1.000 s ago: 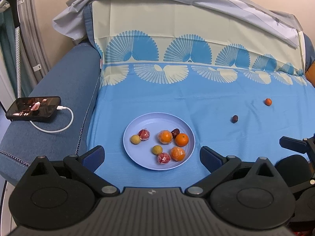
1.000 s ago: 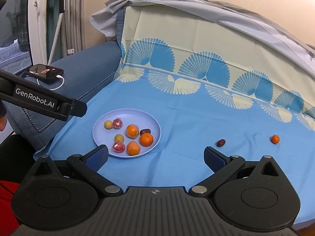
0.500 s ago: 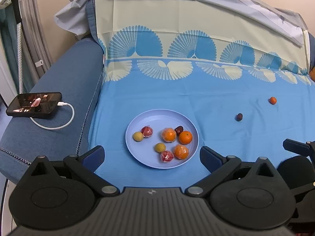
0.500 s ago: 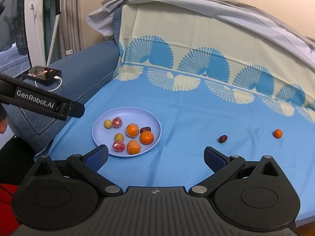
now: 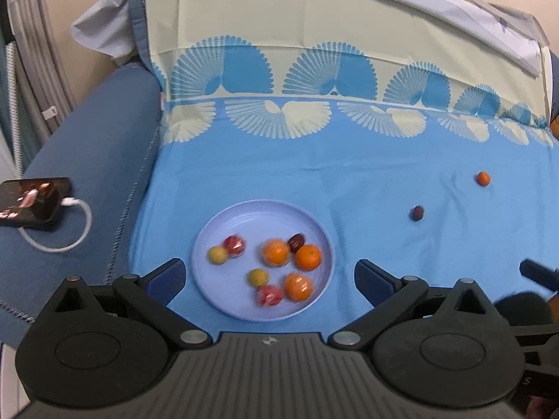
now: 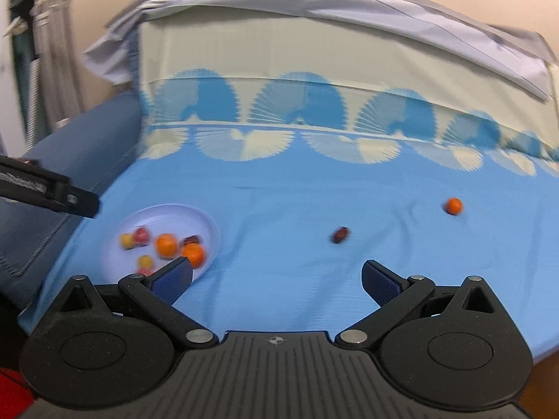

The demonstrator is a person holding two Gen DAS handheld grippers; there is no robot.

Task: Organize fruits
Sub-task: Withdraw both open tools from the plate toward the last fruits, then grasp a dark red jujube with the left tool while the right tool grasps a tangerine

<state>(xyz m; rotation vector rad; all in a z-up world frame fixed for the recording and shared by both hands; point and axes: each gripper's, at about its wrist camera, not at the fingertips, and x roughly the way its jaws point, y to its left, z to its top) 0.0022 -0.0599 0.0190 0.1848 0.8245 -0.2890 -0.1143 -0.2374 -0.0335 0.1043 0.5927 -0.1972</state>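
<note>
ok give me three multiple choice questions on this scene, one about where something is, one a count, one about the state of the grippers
1. Where does the phone lie?
A. on the plate
B. on the dark blue sofa arm, left of the cloth
C. on the cloth beside the loose fruits

2. How many fruits lie on the cloth off the plate?
A. none
B. two
C. five

3. How do the two grippers stand?
A. both open and empty
B. left shut on an orange
C. right shut on the dark fruit

Answers:
1 B, the phone sits with its white cable on the sofa arm.
2 B, only the dark fruit and the small orange lie off the plate.
3 A, the left gripper and the right gripper each show fingers wide apart with nothing between.
</note>
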